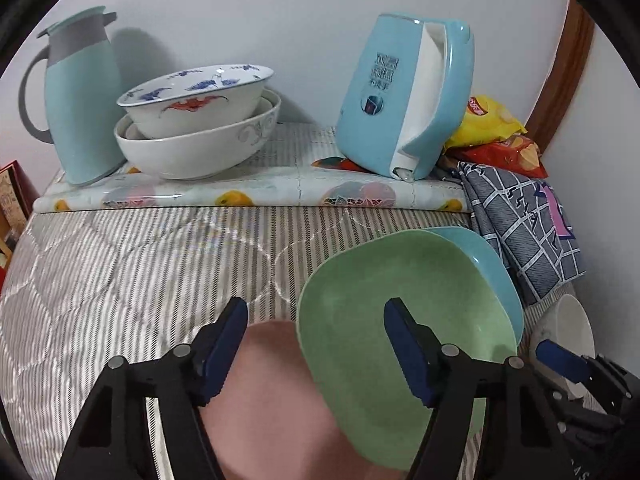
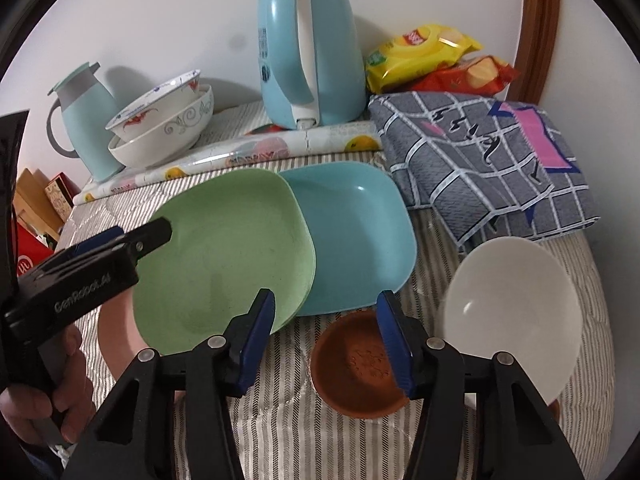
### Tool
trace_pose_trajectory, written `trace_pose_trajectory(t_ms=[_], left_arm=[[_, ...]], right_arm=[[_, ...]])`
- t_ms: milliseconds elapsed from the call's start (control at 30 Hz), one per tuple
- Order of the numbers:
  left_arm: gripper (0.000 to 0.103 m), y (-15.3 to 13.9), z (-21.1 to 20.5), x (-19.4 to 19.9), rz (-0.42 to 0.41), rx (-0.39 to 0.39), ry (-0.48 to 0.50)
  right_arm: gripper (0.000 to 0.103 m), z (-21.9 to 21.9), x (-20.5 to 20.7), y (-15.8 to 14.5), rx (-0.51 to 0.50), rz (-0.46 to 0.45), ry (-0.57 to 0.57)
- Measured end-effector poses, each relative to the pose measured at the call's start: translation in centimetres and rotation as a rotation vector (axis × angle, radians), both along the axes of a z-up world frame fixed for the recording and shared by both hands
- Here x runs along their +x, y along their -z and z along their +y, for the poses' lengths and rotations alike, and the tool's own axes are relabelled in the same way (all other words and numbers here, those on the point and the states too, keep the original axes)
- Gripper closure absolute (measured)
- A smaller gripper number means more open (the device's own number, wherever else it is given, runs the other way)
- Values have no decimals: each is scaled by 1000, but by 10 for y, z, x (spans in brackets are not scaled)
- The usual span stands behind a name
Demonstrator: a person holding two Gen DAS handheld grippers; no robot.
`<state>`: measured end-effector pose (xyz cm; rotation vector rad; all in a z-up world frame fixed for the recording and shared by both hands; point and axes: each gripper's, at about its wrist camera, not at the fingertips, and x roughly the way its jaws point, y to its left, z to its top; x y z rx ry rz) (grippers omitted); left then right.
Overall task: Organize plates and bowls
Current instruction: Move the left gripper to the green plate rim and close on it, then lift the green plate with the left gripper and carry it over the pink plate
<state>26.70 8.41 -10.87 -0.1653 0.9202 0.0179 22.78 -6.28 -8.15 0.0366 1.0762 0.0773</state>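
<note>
A green plate (image 2: 224, 256) lies on a blue plate (image 2: 360, 236), offset to its left, on the striped bedding. My left gripper (image 1: 316, 344) is open, its jaws straddling the green plate's (image 1: 360, 320) near-left rim; a pink surface (image 1: 272, 392) shows below it. It appears in the right wrist view (image 2: 156, 232) at the plate's left edge. My right gripper (image 2: 326, 340) is open and empty above a small brown bowl (image 2: 356, 368). A white bowl (image 2: 516, 320) sits to the right. Stacked patterned bowls (image 1: 196, 120) stand at the back left.
A teal thermos jug (image 1: 80, 96) and a blue kettle (image 1: 404, 96) stand on a rolled mat (image 1: 248, 196) by the wall. Snack bags (image 2: 436, 60) and a folded checked cloth (image 2: 480, 164) lie at the right. Boxes (image 2: 36, 208) are off the left edge.
</note>
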Motion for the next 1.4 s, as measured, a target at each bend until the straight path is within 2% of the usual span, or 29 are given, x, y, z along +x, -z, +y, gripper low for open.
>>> trace_pose_trajectory(t_ms=[133, 233, 467, 500, 600, 1200, 1400], left_arm=[[47, 7, -2, 7, 10, -31, 15], [58, 11, -1, 10, 21, -47, 23], [85, 14, 2, 9, 18, -73, 33], [88, 15, 2, 8, 18, -72, 32], [91, 14, 5, 5, 21, -85, 32], [91, -16, 38, -42, -25, -79, -35], [91, -18, 52, -60, -19, -68, -71]], right_arm=[[52, 2, 6, 7, -1, 20, -3], [59, 4, 9, 10, 4, 32, -5], [87, 8, 13, 12, 3, 41, -25], [87, 9, 14, 13, -16, 37, -21], [90, 9, 14, 11, -46, 20, -12], [94, 40, -4, -21, -23, -49, -50], [94, 55, -12, -18, -6, -48, -84]])
